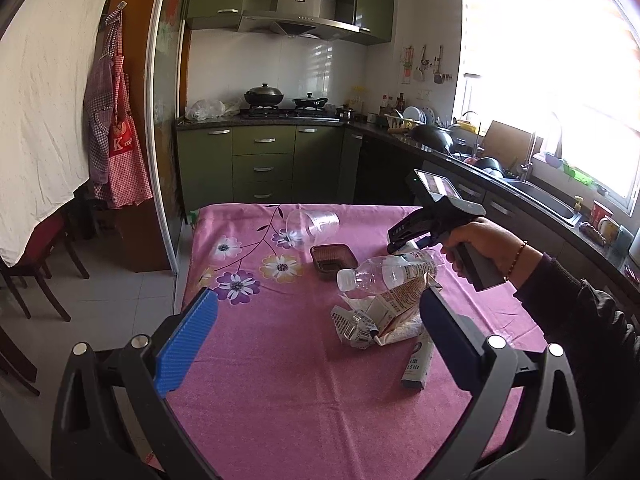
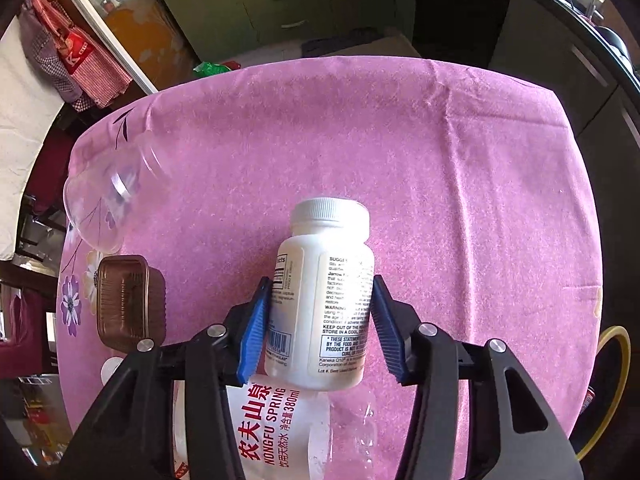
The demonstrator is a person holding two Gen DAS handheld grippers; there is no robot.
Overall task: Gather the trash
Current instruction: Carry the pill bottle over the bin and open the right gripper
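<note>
The right gripper seemingly clasped a white pill bottle above the pink desk; the left gripper hung spread wide, empty.

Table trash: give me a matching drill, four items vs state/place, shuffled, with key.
Items:
1. white pill bottle
2. clear plastic cup
3. brown tray
4. water bottle

States:
A. lying on its side near the table's far edge
B. resting across crumpled cartons
C. between the right gripper pads
D. sitting open side up beside the cup

Pairs: 1-C, 2-A, 3-D, 4-B
</note>
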